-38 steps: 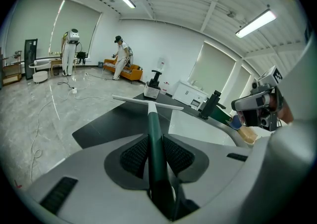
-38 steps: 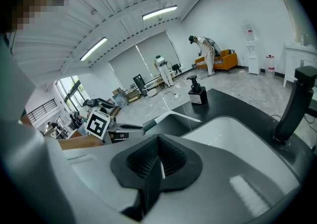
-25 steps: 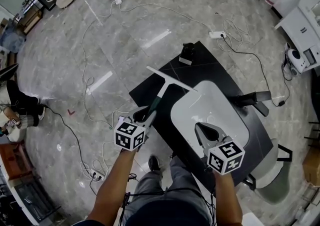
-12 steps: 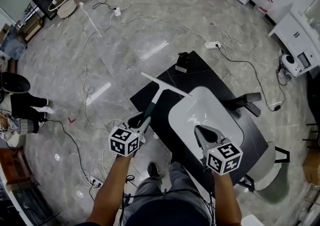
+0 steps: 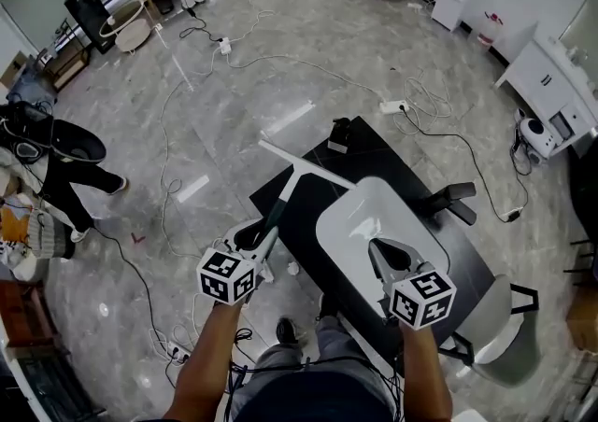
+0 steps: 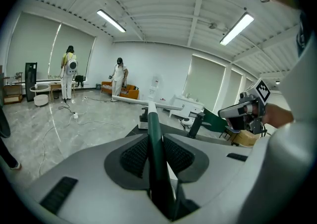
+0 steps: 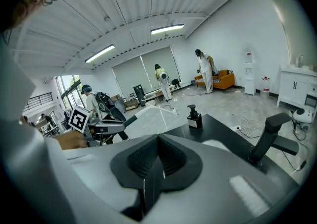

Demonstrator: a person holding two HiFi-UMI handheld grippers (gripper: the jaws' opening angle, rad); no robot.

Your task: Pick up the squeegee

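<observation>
- Two grippers are in play, and only the left gripper [image 5: 262, 235] has anything in it: its jaws are clamped on the dark green handle of the squeegee [image 5: 283, 194], which stands between the ribbed pads [image 6: 132, 156] in the left gripper view.
- Long axis: the handle runs straight out from those jaws, away from the person, and ends in the white blade [image 5: 306, 165] set crosswise at the far end.
- That blade lies over the near-left edge of the black table [image 5: 397, 157], short of the pump bottle [image 5: 340, 133]. It looks to be hanging clear of the tabletop, though the steep head view makes the gap hard to judge.
- Right gripper [image 5: 391, 257]: jaws pressed together on nothing, poised over the white basin [image 5: 360, 210], beside the squeegee and well to its right.
- Judgement: the grip sits at the tail of the handle, so the blade end is the heavy, swinging end; any further lift turns on the left hand alone, with the wrist steady.
</observation>
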